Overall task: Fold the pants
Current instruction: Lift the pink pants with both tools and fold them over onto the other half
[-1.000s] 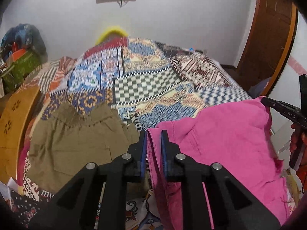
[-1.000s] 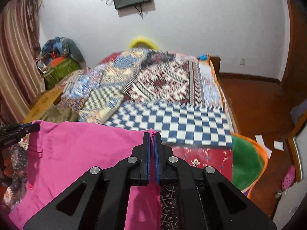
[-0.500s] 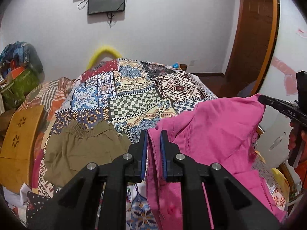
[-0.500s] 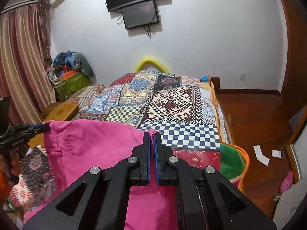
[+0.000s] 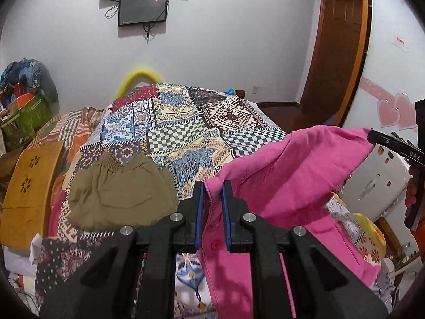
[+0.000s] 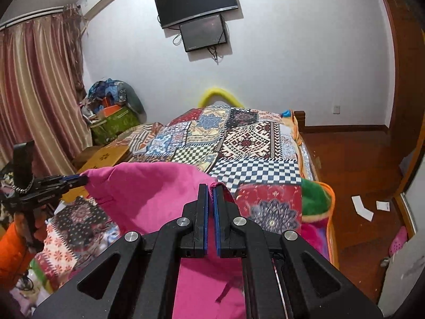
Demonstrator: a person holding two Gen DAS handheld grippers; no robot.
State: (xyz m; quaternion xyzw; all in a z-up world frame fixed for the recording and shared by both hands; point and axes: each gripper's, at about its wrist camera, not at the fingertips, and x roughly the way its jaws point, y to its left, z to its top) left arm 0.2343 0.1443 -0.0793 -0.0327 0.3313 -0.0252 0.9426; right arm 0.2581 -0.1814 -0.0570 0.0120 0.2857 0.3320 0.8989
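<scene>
White walls w/ two dark screens (image 6: 198, 13) are seen behind a bed (image 5: 186, 122) covered by a patchwork quilt. Pink pants (image 5: 287, 175) are held up above the near end of the bed, stretched betw. both tools. One top corner is clamped by the left tool (image 5: 212, 202), fabric pinched betw. its blue pads; the other corner is clamped by the right tool (image 6: 210, 207), jaws nearly together on a thin edge of cloth. Rest of the pink fabric is seen hanging down below both tools. Olive shorts (image 5: 119, 194) are laid flat on the quilt, left of the pants in the left wrist view, apart from them. Curtains (image 6: 34, 93) are seen at the room's left side.
</scene>
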